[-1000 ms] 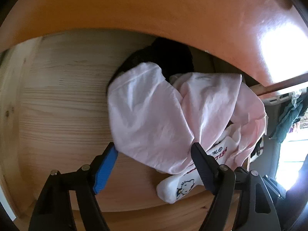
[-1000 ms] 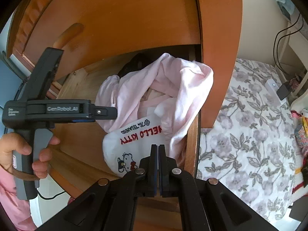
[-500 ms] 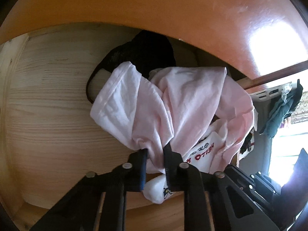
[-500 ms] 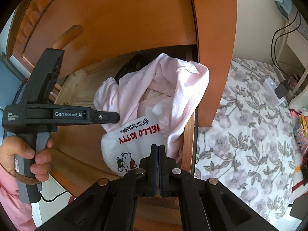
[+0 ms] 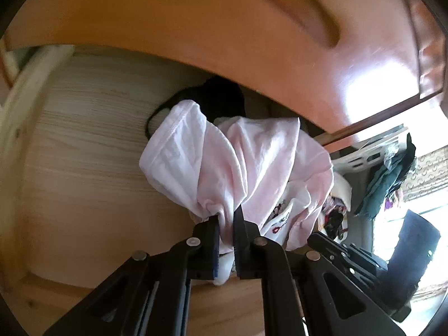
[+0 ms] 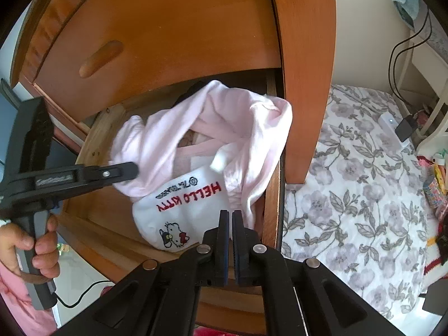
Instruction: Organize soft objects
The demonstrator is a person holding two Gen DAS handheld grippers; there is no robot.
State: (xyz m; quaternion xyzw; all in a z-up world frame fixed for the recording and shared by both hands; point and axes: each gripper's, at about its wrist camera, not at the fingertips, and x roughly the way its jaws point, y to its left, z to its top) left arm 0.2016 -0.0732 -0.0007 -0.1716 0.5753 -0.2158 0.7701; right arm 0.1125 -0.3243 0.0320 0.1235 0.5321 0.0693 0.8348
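The pink garment (image 5: 252, 162) lies bunched in the open wooden drawer (image 5: 84, 168), piled toward the drawer's right side against the right wall in the right wrist view. The left gripper (image 5: 226, 218) is clenched on a gathered fold of this garment: in the left wrist view the cloth is pinched between the two fingers and bulges out above and below them. In the right wrist view the same gripper (image 6: 131, 169) enters from the left, held by a hand (image 6: 30, 249), and its tip is buried in the left edge of the pink cloth. A white fabric item printed with "HELLO KITTY" and a cartoon figure (image 6: 182, 212) sits at the near end of the pile, partly under the pink cloth and resting against the drawer's near rail. The right gripper (image 6: 230, 215) is closed with its pads nearly touching and nothing between them; it hovers just in front of the white item's near edge, at the near right corner of the drawer. A black garment (image 5: 218, 98) lies at the far end of the drawer, partly covered by the pink cloth. Above the drawer stands a closed drawer front with a recessed handle (image 6: 100, 58). To the right of the cabinet lies a bed with a floral cover (image 6: 358, 184).
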